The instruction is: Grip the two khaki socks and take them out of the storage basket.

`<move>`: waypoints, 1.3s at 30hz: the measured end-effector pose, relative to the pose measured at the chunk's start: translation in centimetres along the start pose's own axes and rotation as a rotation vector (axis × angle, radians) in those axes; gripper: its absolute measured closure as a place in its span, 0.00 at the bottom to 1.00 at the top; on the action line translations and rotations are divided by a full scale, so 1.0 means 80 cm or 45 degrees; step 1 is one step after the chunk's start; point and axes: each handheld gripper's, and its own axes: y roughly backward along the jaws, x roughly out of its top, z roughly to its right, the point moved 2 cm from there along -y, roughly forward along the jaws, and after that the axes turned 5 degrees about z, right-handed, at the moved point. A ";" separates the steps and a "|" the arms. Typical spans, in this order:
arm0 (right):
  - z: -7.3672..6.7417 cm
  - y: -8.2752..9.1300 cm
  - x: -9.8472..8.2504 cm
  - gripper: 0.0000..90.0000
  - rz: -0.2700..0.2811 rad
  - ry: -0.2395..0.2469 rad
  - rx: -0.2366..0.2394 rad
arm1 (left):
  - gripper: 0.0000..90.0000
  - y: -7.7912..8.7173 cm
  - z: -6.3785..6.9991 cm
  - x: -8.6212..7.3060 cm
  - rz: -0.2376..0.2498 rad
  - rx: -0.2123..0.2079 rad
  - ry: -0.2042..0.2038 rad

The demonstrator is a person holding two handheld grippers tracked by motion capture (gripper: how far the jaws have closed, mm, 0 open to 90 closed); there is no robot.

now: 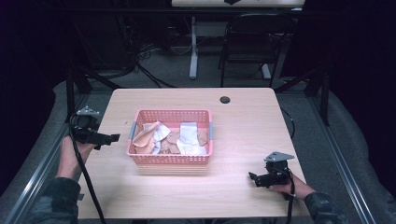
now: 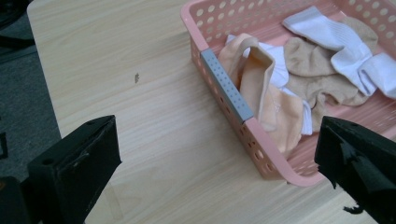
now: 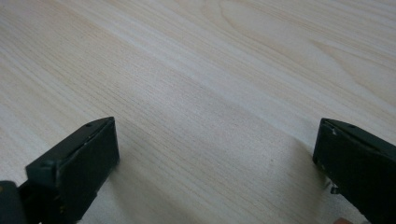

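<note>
Left claw [image 2: 217,154] spread wide, empty, just beside basket [image 2: 227,91]. Right claw [image 3: 217,154] spread wide over bare tabletop [image 3: 224,70]. Socks [image 2: 327,60]: light, limp, non-fragile; pinch raised fold.

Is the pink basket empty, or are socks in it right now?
Not empty. The pink basket holds a loose heap of white, tan and peach socks lying across its floor, none hanging outside.

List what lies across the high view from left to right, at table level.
left gripper → pink basket holding the peach sock and, further right, the white sock → right gripper.
</note>
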 end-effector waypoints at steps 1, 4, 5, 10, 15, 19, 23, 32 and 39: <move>0.000 0.000 0.000 0.00 0.003 -0.003 0.000 | 0.00 0.000 0.001 0.003 0.002 0.004 0.001; 0.000 0.000 0.000 0.00 0.000 0.000 0.000 | 0.00 -0.001 0.003 0.011 -0.013 -0.001 -0.020; 0.000 0.000 0.000 0.00 -0.002 0.002 0.001 | 0.00 -0.001 0.003 0.011 -0.013 -0.001 -0.020; 0.000 0.000 0.000 0.00 0.000 0.000 0.000 | 0.00 -0.005 0.008 0.029 -0.023 -0.024 -0.031; 0.000 0.000 0.000 0.00 -0.002 0.003 0.001 | 0.00 -0.013 0.014 0.042 -0.038 -0.057 -0.040; 0.000 0.000 0.000 0.00 0.000 0.000 0.001 | 0.00 -0.035 0.025 0.058 -0.079 -0.084 -0.083; 0.000 0.000 0.000 0.00 0.000 0.001 0.001 | 0.00 -0.060 0.036 0.068 -0.125 -0.094 -0.118; 0.000 -0.001 0.000 0.00 0.005 0.000 0.000 | 0.00 -0.096 0.055 0.082 -0.201 -0.103 -0.189; 0.000 0.000 0.000 0.00 -0.001 0.004 0.001 | 0.00 -0.117 0.056 0.082 -0.219 -0.114 -0.174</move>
